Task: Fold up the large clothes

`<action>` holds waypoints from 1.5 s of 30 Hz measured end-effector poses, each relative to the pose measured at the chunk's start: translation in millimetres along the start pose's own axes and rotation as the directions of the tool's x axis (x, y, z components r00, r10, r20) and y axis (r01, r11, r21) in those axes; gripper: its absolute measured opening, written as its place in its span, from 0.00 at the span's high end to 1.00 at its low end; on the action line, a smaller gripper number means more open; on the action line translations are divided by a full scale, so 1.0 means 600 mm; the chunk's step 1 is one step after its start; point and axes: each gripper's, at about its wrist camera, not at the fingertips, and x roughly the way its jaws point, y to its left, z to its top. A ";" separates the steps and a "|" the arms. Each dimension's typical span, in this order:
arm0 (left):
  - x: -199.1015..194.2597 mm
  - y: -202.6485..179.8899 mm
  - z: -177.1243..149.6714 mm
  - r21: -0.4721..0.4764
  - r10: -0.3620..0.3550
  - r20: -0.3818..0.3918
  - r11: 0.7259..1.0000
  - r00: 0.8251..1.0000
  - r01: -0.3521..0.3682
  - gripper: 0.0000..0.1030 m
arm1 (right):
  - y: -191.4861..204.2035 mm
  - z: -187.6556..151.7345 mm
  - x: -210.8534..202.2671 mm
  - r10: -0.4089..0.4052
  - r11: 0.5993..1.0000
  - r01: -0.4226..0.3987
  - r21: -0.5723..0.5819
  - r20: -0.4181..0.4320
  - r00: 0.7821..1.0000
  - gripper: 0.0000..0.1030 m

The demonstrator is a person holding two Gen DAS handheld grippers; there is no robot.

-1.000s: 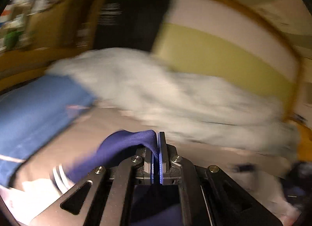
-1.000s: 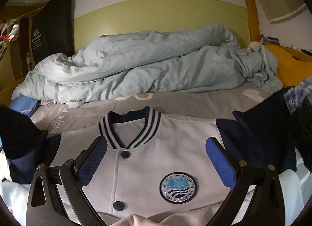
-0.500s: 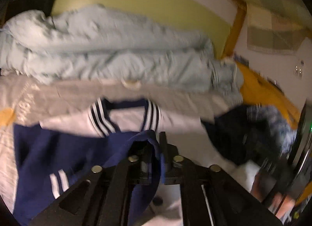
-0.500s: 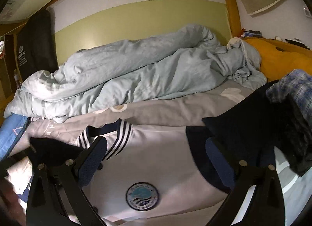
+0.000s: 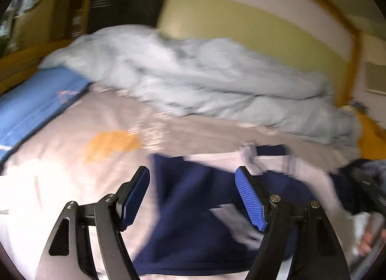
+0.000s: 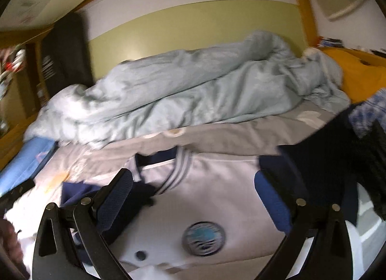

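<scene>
Across the near edge of the bed lies the varsity jacket [image 6: 212,198], white front up, striped collar toward the duvet, round badge [image 6: 203,241] and snap buttons showing. Its navy sleeve [image 5: 193,207] is laid in over the body on my left side, and my left claw [image 5: 193,198] is opening right above it, pads clear of the cloth, nothing pinched. My right claw [image 6: 193,202] hangs spread wide over the chest, empty too. So I reckon one sleeve is folded in; the other navy sleeve [image 6: 272,166] at the right side looks unfolded, and the body has yet to be doubled over. Beyond the collar, the grey-beige sheet [image 5: 84,125], then the crumpled pale blue duvet [image 6: 193,91] along the far edge. Dark clothes [image 6: 333,154] pile at the right edge, something blue [image 5: 31,111] at the left.
</scene>
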 end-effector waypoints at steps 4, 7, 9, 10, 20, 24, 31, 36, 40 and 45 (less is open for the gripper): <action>0.041 0.034 -0.008 -0.025 0.019 -0.064 0.999 0.998 -0.021 0.28 | 0.095 -0.019 -0.017 0.137 0.978 -0.138 -0.156 -0.021 0.990 0.04; 0.052 0.045 -0.014 -0.068 -0.019 -0.086 0.998 0.996 0.013 0.37 | 0.176 -0.041 -0.023 0.282 0.924 -0.297 -0.242 -0.092 0.955 0.12; 0.035 0.052 -0.008 -0.086 -0.031 -0.044 0.996 0.999 0.027 0.37 | 0.225 -0.062 -0.011 0.323 0.892 -0.357 -0.278 -0.162 0.932 0.21; 0.025 0.053 -0.006 -0.092 -0.036 -0.020 0.995 0.999 0.034 0.37 | 0.252 -0.077 -0.001 0.330 0.874 -0.378 -0.304 -0.201 0.923 0.27; 0.021 0.059 0.000 -0.121 -0.056 -0.006 0.991 0.998 0.055 0.37 | 0.271 -0.139 0.102 0.325 0.840 -0.478 -0.257 -0.466 0.823 0.54; 0.022 0.041 -0.004 -0.079 -0.047 -0.004 0.996 0.999 0.047 0.37 | 0.247 -0.124 0.094 0.289 0.872 -0.416 -0.258 -0.415 0.863 0.91; 0.026 0.036 -0.006 -0.070 -0.040 -0.008 0.997 0.999 0.039 0.37 | 0.121 -0.013 0.012 0.115 0.972 -0.124 -0.198 -0.057 0.992 0.99; 0.037 0.028 -0.011 -0.054 -0.031 -0.028 0.998 0.999 0.029 0.37 | -0.011 0.019 0.026 -0.161 0.981 0.157 -0.111 -0.029 0.987 0.99; 0.062 0.013 -0.022 -0.009 -0.009 -0.066 1.000 0.998 0.009 0.37 | -0.113 0.003 0.075 -0.290 0.956 0.293 -0.010 -0.192 0.938 0.99; 0.105 0.000 -0.038 0.038 -0.002 -0.147 0.999 0.989 0.008 0.39 | -0.184 -0.017 0.085 -0.335 0.923 0.373 0.099 -0.273 0.902 0.99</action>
